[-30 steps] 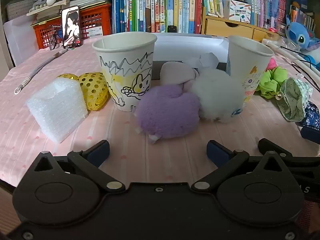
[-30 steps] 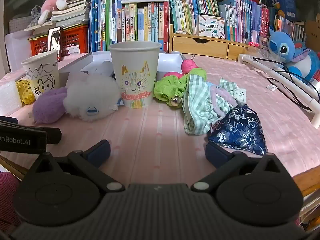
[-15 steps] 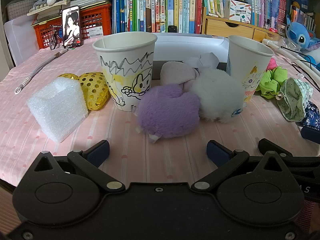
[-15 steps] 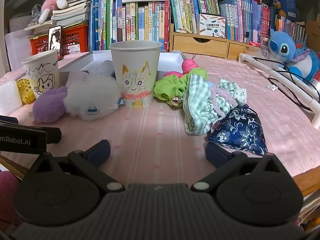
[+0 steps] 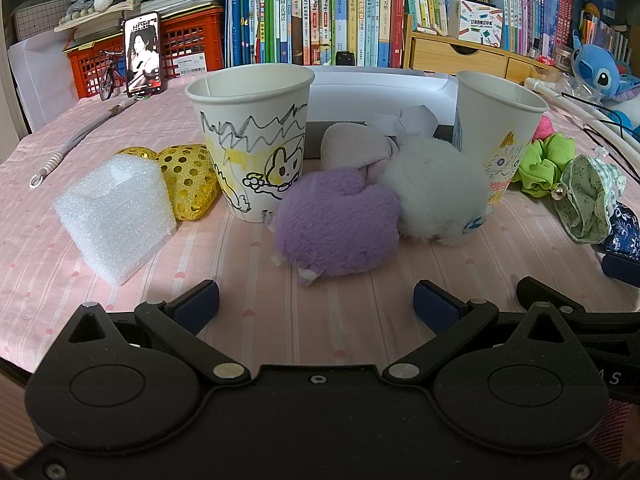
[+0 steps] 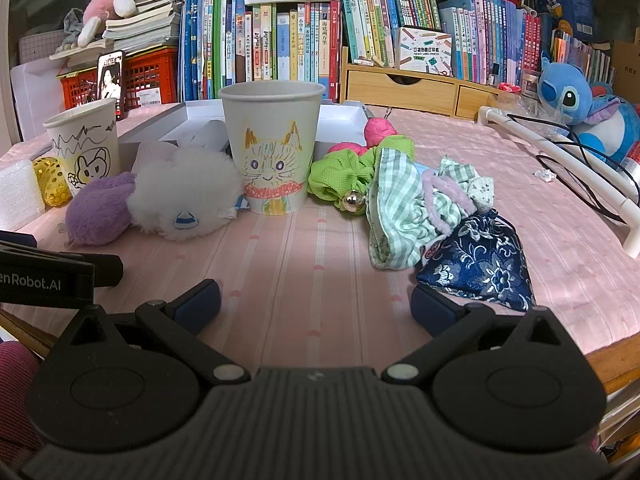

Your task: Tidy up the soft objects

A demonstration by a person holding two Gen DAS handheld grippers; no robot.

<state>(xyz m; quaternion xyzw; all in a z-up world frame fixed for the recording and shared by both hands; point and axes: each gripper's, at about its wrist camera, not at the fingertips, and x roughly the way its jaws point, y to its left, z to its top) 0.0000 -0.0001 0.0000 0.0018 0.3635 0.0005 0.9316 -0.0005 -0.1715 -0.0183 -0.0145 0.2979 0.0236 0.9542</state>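
Note:
A purple plush (image 5: 340,222) and a white fluffy plush (image 5: 434,192) lie between a rabbit cup (image 5: 252,140) and a cat cup (image 5: 496,140). A white foam block (image 5: 116,216) and a gold dotted heart (image 5: 186,186) lie left of the rabbit cup. In the right wrist view, a green scrunchie (image 6: 340,178), green checked cloth (image 6: 404,212) and a blue floral pouch (image 6: 478,260) lie right of the cat cup (image 6: 272,148). My left gripper (image 5: 316,306) is open and empty, just short of the purple plush. My right gripper (image 6: 314,304) is open and empty, left of the pouch.
A white tray (image 5: 376,88) stands behind the cups. Books, a red crate (image 5: 176,48), a phone (image 5: 142,56) and wooden drawers (image 6: 404,88) line the back. A blue plush toy (image 6: 580,108) and a white pipe with cables (image 6: 560,164) are at the right. The table edge (image 6: 612,356) is near right.
The left wrist view has shifted slightly to the right and nearer the plush toys. The right gripper has hardly moved. Both stay open.

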